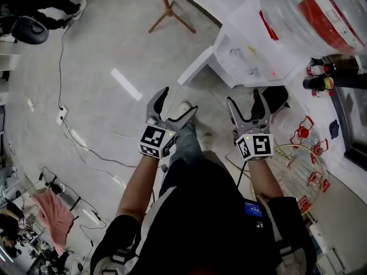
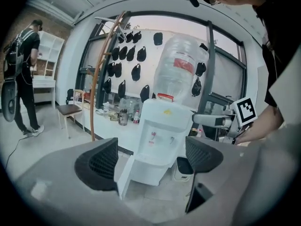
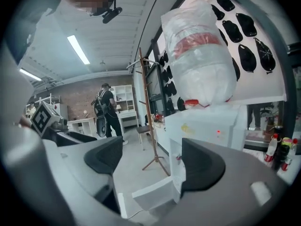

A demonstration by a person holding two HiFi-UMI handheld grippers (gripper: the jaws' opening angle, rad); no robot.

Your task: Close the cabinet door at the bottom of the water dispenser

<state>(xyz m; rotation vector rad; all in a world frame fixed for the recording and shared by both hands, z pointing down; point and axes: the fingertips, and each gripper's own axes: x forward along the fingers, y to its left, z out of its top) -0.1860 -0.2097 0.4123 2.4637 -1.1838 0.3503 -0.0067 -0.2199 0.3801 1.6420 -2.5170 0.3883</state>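
Left gripper [image 1: 179, 101] and right gripper [image 1: 243, 96]: jaws wide apart, empty. Door [image 1: 196, 66] stands open ahead, clear of both.

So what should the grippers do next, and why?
Probably move the left gripper forward to the cabinet door: it stands swung open from the water dispenser, and that open, empty gripper looks nearest its free edge.

My left gripper [image 1: 180, 99] and right gripper [image 1: 243, 96] are grey, with black ridged pads [image 2: 99, 164]. Each has a white cube [image 1: 155, 141] with black square marks. My helper wears a black top [image 1: 200, 211] with short sleeves, grey trousers [image 1: 186, 145], pale shoes [image 1: 205, 139] and a small blue screen [image 1: 252, 209].
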